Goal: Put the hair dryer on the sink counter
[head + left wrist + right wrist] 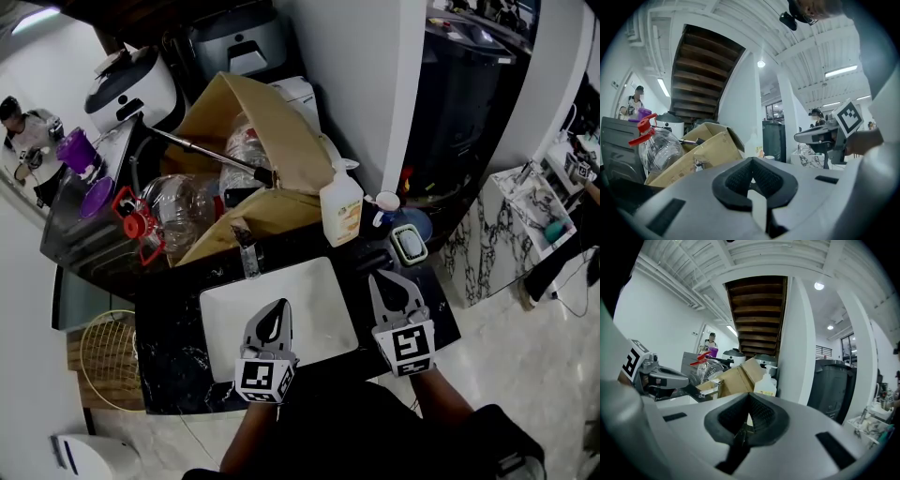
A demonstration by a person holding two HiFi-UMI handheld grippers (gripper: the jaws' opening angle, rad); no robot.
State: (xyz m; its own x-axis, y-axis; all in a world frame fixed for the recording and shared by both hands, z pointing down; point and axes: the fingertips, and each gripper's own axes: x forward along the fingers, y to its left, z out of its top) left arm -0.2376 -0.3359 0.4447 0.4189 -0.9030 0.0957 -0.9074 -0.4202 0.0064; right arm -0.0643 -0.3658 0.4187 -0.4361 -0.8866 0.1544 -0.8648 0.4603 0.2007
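Sink counter (178, 349) of dark stone runs across the middle of the head view, and the white basin (230, 323) is set into it. I cannot find the hair dryer in any of the three views, so I cannot say where it is.

Behind the basin stands an open cardboard box (277, 131) with its flaps up. Left of the box is a white rice cooker (131, 89). A large clear water bottle (183, 204) with a red cap lies against the box on its left side. Just right of the box, a pale pump bottle (341, 208) stands upright on the counter.

The left gripper (280, 307) is over the near part of the basin. In its own view its dark pads (738, 180) meet at the tips and nothing is between them. The right gripper (378, 281) is over the dark counter just right of the basin. Its jaws are fully closed too, and they hold nothing.

Beyond the right gripper, near the counter's right end, lies a small green-rimmed dish (409, 244).
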